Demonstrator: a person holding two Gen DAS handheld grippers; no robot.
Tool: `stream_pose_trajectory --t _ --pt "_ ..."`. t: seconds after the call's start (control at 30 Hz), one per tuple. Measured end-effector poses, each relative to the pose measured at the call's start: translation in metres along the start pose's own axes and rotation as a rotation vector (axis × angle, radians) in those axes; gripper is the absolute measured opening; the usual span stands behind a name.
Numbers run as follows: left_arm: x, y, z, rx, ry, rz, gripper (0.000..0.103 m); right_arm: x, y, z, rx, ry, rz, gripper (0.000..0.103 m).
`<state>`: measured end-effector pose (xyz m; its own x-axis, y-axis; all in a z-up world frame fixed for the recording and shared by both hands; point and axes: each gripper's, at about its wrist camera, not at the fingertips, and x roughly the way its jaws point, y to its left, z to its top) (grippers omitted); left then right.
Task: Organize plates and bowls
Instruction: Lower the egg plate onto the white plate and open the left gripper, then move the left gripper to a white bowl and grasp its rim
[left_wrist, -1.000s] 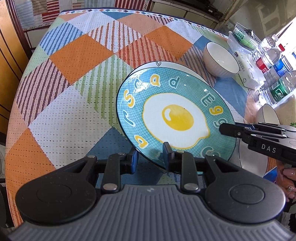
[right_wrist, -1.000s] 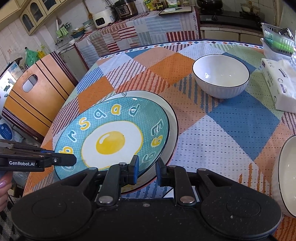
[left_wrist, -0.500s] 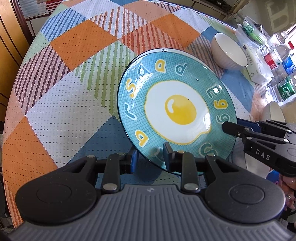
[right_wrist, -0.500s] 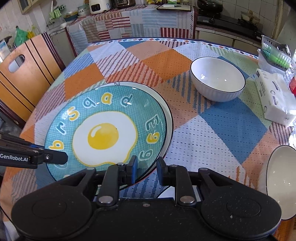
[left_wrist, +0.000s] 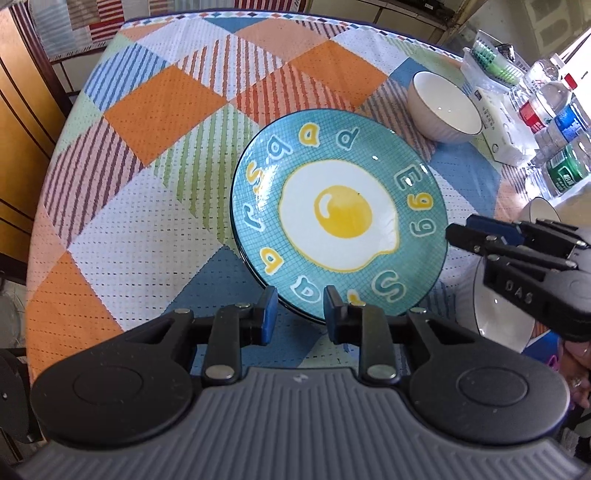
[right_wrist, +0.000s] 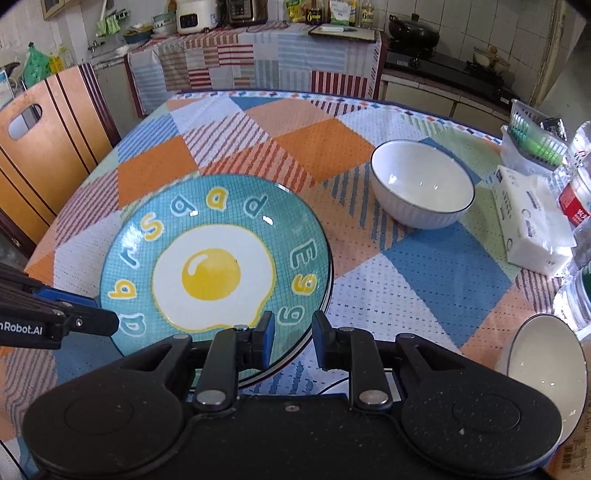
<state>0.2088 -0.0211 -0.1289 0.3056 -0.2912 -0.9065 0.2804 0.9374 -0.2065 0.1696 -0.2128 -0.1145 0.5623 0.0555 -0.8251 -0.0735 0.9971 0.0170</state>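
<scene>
A teal plate (left_wrist: 340, 214) (right_wrist: 214, 266) with a fried-egg picture and letters is held between both grippers over the checked tablecloth (left_wrist: 155, 110). My left gripper (left_wrist: 300, 306) is shut on its near rim, and shows in the right wrist view as a black tip (right_wrist: 107, 321) at the plate's left edge. My right gripper (right_wrist: 293, 332) is shut on the rim too, and its tip (left_wrist: 452, 234) touches the plate's right edge. Just under the teal plate a thin rim of another plate (right_wrist: 331, 266) peeks out. A white bowl (left_wrist: 445, 107) (right_wrist: 421, 188) stands farther back.
A second white bowl (right_wrist: 543, 365) sits at the near right table edge. A tissue pack (right_wrist: 532, 229), water bottles (left_wrist: 554, 122) and a plastic basket (right_wrist: 532, 140) line the right side. A wooden chair (right_wrist: 44, 147) stands to the left.
The teal plate has shifted over the white plate beneath it, so that plate's rim is now almost hidden. Both grippers have kept their hold on the rim.
</scene>
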Motion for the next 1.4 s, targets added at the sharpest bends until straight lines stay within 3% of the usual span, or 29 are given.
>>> stream_pose_trajectory --t 0.37,0.7,1.0,1.07,1.2,1.4 --pt "-0.064 -0.047 0.022 0.142 -0.092 0.020 0.030 -0.077 -0.038 0.015 0.037 -0.190 0.010 0.043" --pt "-0.087 -0.083 0.046 0.219 -0.135 0.013 0.040 -0.095 -0.060 0.025 0.028 -0.219 -0.013 0.066" --pt "-0.077 -0.104 0.077 0.274 -0.149 -0.026 0.046 -0.064 -0.089 0.027 0.064 -0.208 0.002 0.076" --pt "-0.071 -0.107 0.085 0.272 -0.175 -0.043 0.049 -0.052 -0.094 0.028 0.054 -0.174 0.001 0.089" --pt "-0.054 -0.119 0.099 0.312 -0.238 -0.035 0.065 -0.026 -0.103 0.036 0.007 -0.121 -0.023 0.089" --pt "-0.008 -0.128 0.134 0.284 -0.233 -0.061 0.075 0.018 -0.113 0.049 -0.014 -0.096 0.025 0.089"
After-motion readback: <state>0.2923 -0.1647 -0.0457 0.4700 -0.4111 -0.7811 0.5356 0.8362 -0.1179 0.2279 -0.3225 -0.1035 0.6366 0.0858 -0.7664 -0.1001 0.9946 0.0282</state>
